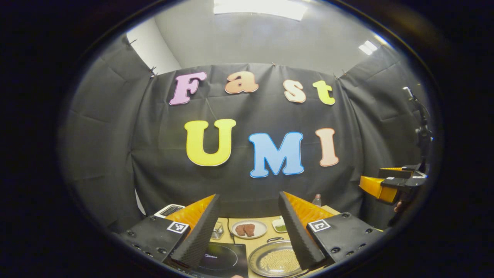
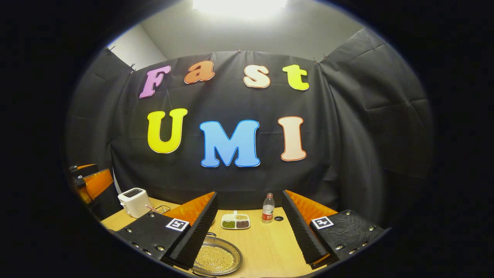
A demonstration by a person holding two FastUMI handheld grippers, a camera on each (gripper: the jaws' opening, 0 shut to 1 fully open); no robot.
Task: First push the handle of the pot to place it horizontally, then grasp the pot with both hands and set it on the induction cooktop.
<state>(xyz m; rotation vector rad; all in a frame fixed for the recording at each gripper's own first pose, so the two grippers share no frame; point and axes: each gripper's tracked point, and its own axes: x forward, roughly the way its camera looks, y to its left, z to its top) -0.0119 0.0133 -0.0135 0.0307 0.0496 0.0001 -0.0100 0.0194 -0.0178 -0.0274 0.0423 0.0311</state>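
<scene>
The pot (image 1: 276,260) is a shallow silver pan with pale yellow beads in it, low on the table beneath my left gripper (image 1: 249,194), close to its right finger. A thin loop handle (image 1: 274,240) shows at its far rim. Left of it lies the black induction cooktop (image 1: 220,258). The left gripper hangs open above both, holding nothing. In the right gripper view the pot (image 2: 216,260) lies under the left finger of my right gripper (image 2: 249,192), which is also open and empty. The right gripper (image 1: 382,183) also appears at the far right of the left gripper view, high off the table.
A plate of brown meat (image 1: 249,229), a small dish of greens (image 1: 280,226) and a little wire basket (image 1: 217,230) sit behind the pot. A white toaster (image 2: 134,201), a divided dish (image 2: 235,221) and a water bottle (image 2: 268,208) stand near the back. The wooden table (image 2: 266,247) has bare room right of the pot.
</scene>
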